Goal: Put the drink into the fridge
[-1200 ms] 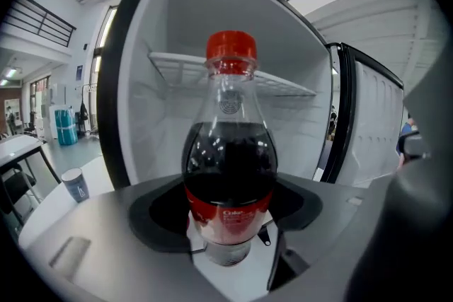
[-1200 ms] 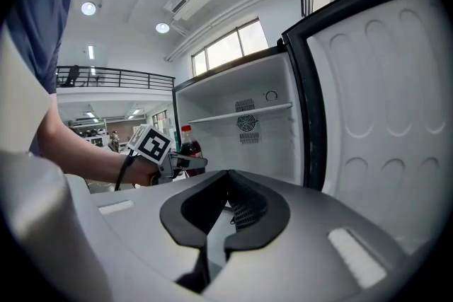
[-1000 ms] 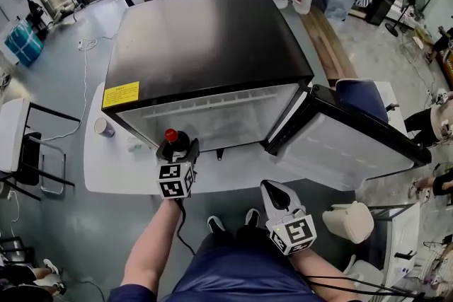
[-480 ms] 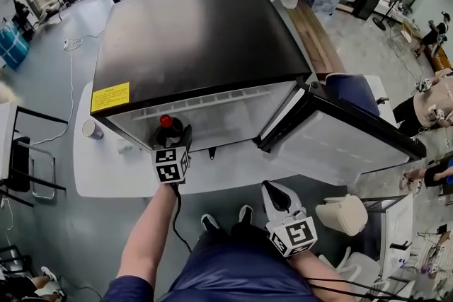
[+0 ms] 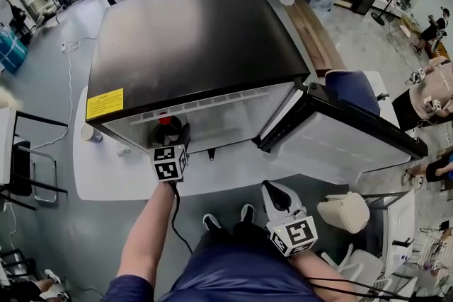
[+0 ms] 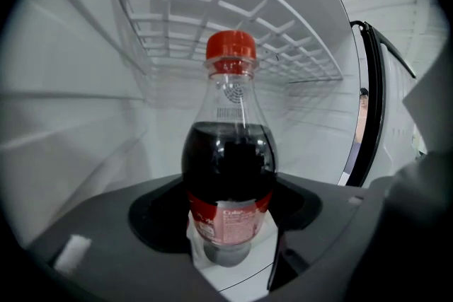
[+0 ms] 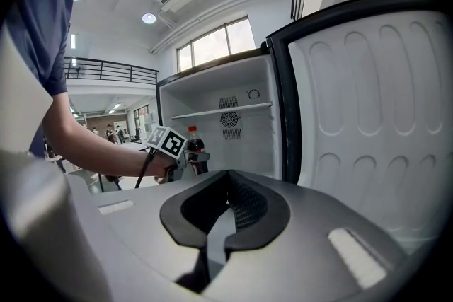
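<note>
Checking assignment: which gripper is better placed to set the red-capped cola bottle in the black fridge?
Left. The left gripper grips the red-capped cola bottle inside the open black fridge; the right gripper is shut, empty, outside.

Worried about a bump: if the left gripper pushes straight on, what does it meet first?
Probably the fridge's back wall, below the wire shelf; nothing shows between it and the cola bottle held by the left gripper, though depth is unclear.

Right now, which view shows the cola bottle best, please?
The left gripper view: the cola bottle fills the frame, cap to label, gripped by the left claw. The head view shows mainly its red cap at the fridge mouth; the right gripper view shows it small.
</note>
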Motion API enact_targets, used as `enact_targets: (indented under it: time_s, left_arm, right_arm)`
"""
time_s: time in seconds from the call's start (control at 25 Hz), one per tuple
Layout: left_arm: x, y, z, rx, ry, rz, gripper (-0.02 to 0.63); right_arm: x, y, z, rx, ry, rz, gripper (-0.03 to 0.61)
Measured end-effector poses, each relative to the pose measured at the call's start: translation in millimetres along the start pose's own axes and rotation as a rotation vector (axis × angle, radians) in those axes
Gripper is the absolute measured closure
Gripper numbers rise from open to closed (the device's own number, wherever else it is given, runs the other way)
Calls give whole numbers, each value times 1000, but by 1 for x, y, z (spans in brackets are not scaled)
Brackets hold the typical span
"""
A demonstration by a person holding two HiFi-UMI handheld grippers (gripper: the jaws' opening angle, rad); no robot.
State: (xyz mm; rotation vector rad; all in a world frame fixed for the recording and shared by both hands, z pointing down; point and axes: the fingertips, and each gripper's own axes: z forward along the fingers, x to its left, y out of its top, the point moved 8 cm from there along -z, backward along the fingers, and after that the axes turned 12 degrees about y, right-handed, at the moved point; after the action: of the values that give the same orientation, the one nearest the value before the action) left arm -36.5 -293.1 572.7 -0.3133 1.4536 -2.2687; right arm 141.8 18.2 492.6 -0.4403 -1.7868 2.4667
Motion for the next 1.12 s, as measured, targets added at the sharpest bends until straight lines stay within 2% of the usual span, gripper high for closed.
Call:
enact_targets:
  time_s: [0.28,1.12]
  left_arm:
    - [-5,-1,-5,-1,-8,38,298]
    - [-7,-10,-11,-21,12,54,295]
  right_arm:
    - [0,2,4,5,18,-3,572]
    - [-1,-7,5,5,35,19,572]
